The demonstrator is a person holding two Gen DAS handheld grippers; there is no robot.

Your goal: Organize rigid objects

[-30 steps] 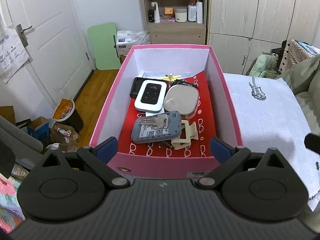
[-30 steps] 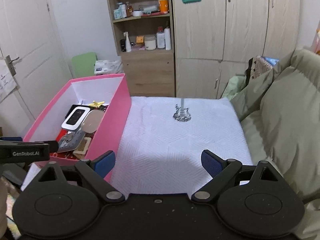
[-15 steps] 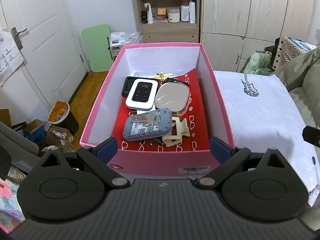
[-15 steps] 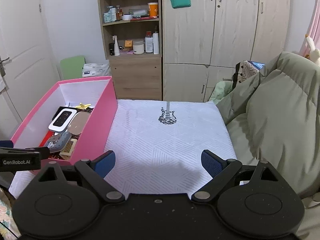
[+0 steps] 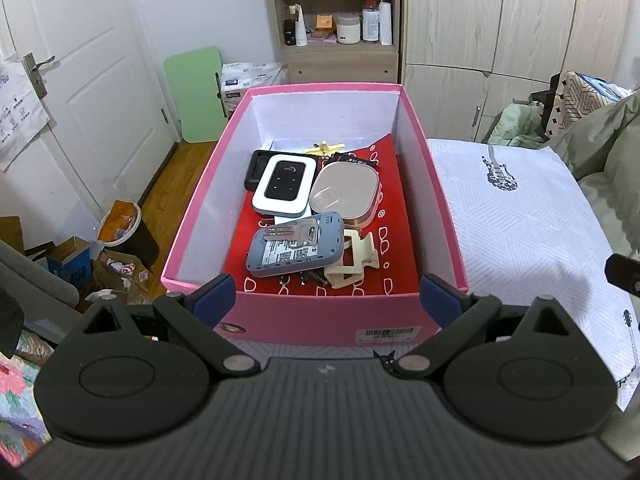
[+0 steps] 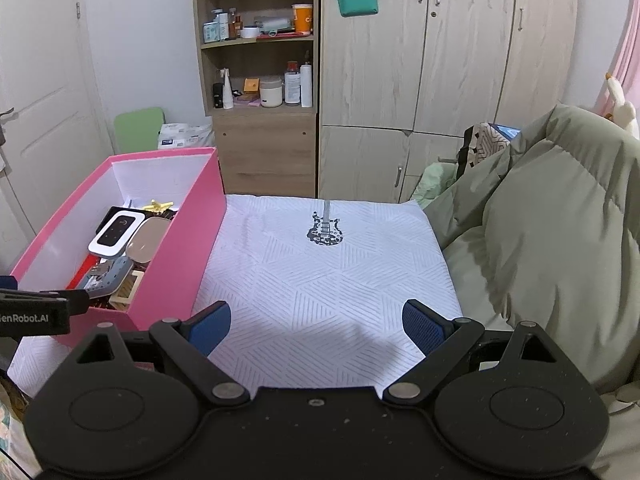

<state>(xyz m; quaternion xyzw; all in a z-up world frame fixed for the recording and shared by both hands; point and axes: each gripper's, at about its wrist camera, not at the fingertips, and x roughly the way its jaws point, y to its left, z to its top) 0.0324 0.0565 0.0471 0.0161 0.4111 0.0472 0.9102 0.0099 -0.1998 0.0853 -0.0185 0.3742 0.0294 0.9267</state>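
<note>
Pink box (image 5: 320, 320) on white guitar-print sheet (image 6: 320, 280), white router (image 5: 284, 186), beige case (image 5: 346, 194), grey device (image 5: 296, 250) with keys (image 5: 290, 233) inside, left gripper (image 5: 326, 294) spread wide before box, right gripper (image 6: 316, 322) spread wide over sheet, both empty

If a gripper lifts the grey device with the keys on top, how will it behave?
The grey device looks stiff and probably light. The keys lie loose on it, so they may slide off if it tilts. Its smooth shell could slip.

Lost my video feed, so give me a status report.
Both grippers, left and right, open, empty. Pink box holds white router, keys, clip. Nothing blocking.
</note>
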